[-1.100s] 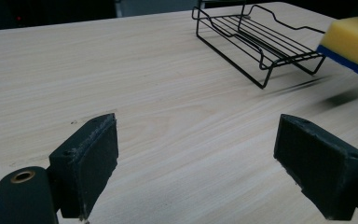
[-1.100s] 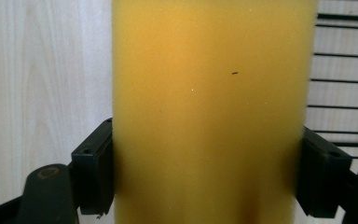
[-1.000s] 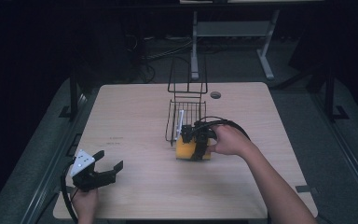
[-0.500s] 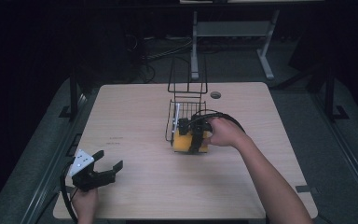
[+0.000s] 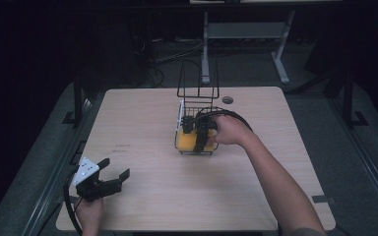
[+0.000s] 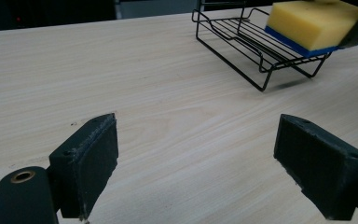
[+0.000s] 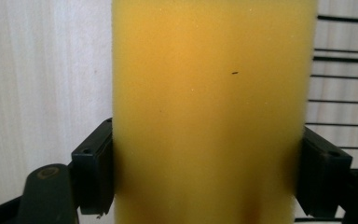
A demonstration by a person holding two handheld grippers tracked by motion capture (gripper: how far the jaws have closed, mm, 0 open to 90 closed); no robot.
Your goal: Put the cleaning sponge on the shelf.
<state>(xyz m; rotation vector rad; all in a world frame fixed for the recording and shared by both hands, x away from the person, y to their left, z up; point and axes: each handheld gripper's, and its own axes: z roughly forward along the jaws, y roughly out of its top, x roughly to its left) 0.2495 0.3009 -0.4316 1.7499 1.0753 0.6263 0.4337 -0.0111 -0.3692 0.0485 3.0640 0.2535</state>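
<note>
A yellow sponge (image 5: 189, 139) with a blue underside hangs over the low front part of a black wire rack (image 5: 197, 105) at mid-table. My right gripper (image 5: 200, 137) is shut on the sponge, its jaws pressing both sides. In the right gripper view the sponge (image 7: 209, 112) is squeezed between the two pads, with rack wires (image 7: 340, 88) at the right. From the left gripper view the sponge (image 6: 314, 23) sits above the rack (image 6: 256, 44), whether touching I cannot tell. My left gripper (image 5: 109, 178) rests open near the table's front left edge, with nothing between its pads (image 6: 85, 163).
The rack has a tall wire back (image 5: 198, 78) and a white piece (image 5: 181, 114) on its left side. A round cable hole (image 5: 227, 100) lies behind it. The wooden table (image 5: 142, 123) has bare room to the left and front. Dark floor and a metal stand (image 5: 246, 34) lie beyond.
My right gripper has carried the sponge leftward and away from the person, from just in front of the rack onto its low front part. The left gripper has stayed where it was.
</note>
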